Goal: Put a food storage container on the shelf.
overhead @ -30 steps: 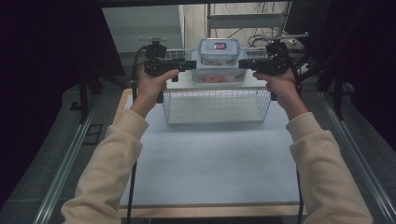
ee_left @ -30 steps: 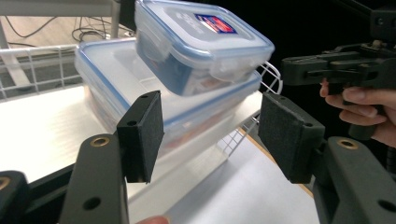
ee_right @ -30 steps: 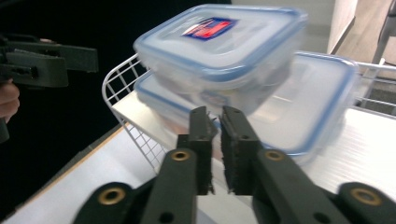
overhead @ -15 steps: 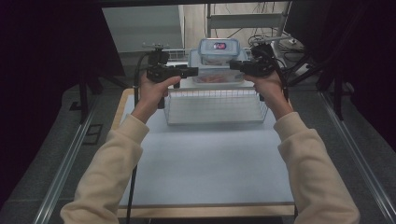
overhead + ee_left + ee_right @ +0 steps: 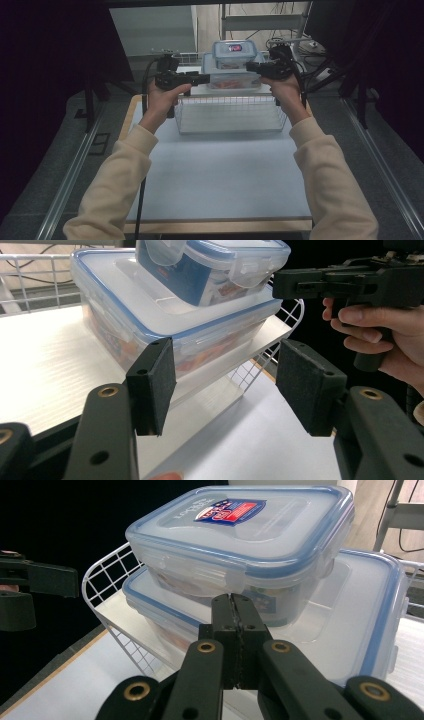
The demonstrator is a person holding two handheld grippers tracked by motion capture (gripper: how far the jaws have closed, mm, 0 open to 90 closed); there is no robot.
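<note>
While your left gripper (image 5: 225, 390) hangs with jaws apart, nothing between the pads, your right gripper (image 5: 233, 630) sits clenched on nothing, pads pressed together. The 2 containers are stacked on the white lid over the wire basket (image 5: 230, 114): the small container (image 5: 245, 535) rides on the large container (image 5: 165, 325), which sits out at the lid's near corner, between your 2 tools. A closed right tool can only push; I'd say a nudge there could slide the small one off or tip both over the edge.
</note>
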